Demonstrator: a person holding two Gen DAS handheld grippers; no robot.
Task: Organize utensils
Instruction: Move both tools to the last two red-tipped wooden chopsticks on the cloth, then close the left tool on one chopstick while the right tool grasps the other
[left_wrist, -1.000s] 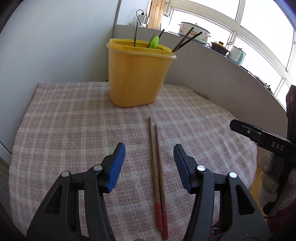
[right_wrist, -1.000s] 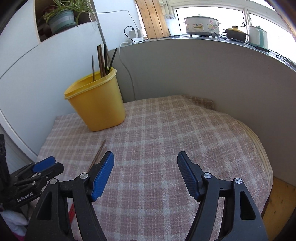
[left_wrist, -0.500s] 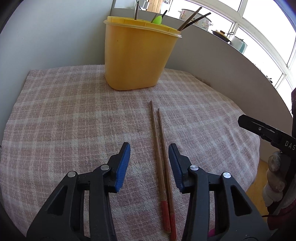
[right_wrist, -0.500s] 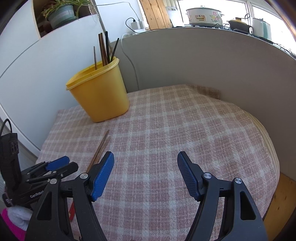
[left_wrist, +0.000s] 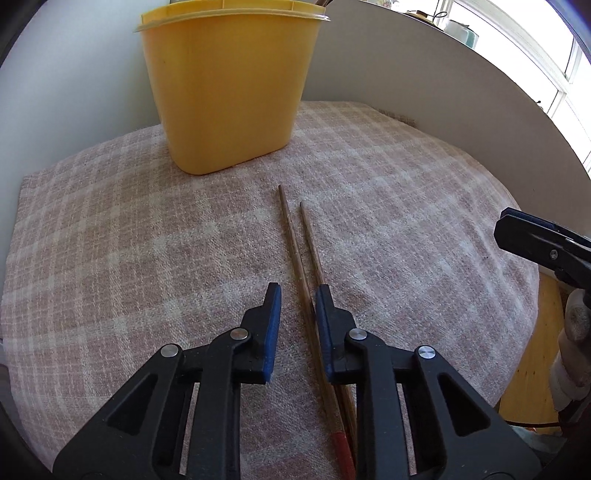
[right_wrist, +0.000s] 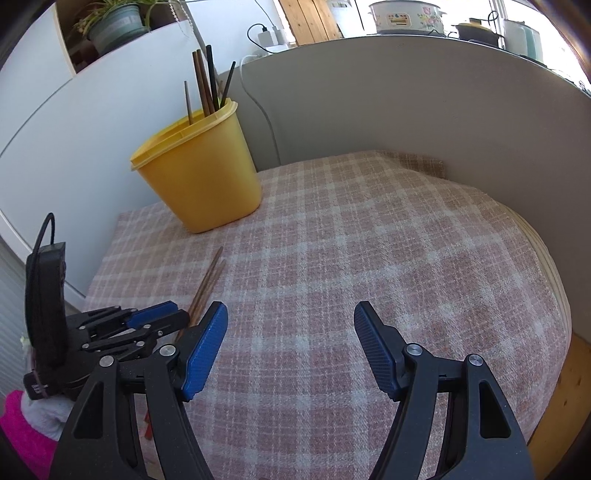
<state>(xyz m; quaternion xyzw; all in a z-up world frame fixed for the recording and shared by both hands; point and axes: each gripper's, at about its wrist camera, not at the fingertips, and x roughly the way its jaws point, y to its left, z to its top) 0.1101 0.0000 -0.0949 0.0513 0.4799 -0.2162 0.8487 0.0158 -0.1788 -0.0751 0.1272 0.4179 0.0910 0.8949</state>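
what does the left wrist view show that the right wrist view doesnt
Only the left wrist view shows the left gripper head-on, jaws just closing around the two chopsticks, and their red ends.

Only the right wrist view shows the utensils standing in the yellow bin, the potted plant and the right gripper open over bare cloth.

Both show the bin, chopsticks and checked cloth.

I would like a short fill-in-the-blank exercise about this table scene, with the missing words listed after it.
1. The two chopsticks lying on the cloth have ____ painted ends.
2. The container that holds the other utensils is ____ in colour.
3. The chopsticks lie between the jaws of the ____ gripper.
4. The checked cloth is pink and ____.

Missing words: red; yellow; left; white
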